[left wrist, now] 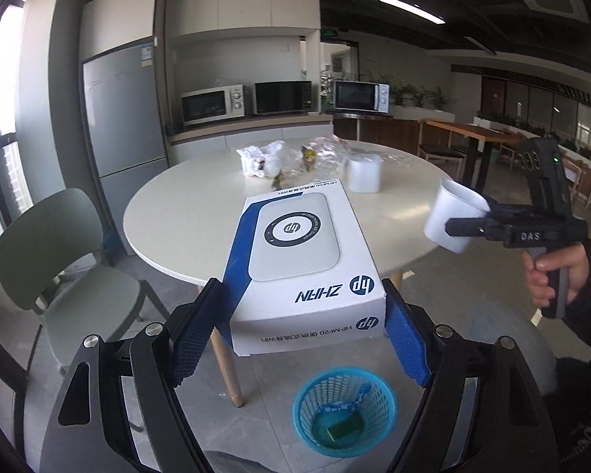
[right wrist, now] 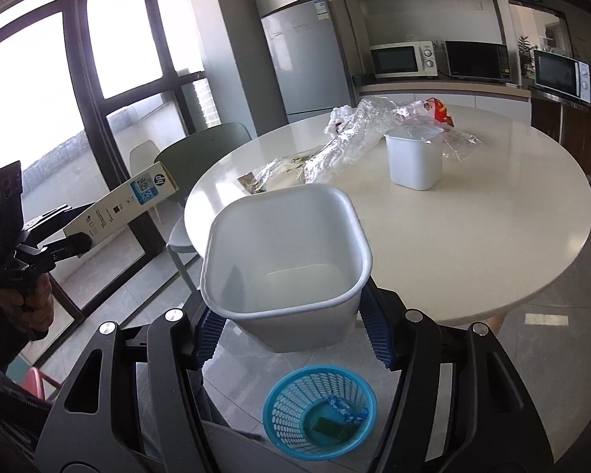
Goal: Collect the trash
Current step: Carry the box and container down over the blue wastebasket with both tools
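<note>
My left gripper (left wrist: 299, 331) is shut on a white and blue HP box (left wrist: 299, 252) and holds it in the air above a blue mesh basket (left wrist: 344, 410) on the floor. The box also shows in the right wrist view (right wrist: 126, 203). My right gripper (right wrist: 291, 335) is shut on an empty white plastic container (right wrist: 287, 260), also above the blue basket (right wrist: 319, 414). That container shows at the right of the left wrist view (left wrist: 455, 216). The basket holds a green item and a blue wrapper.
A round white table (right wrist: 472, 228) carries a second white container (right wrist: 413, 161), crumpled clear plastic wrappers (right wrist: 358, 134) and a red snack bag (right wrist: 439, 110). A green chair (left wrist: 71, 276) stands to the left. A fridge and microwaves line the back wall.
</note>
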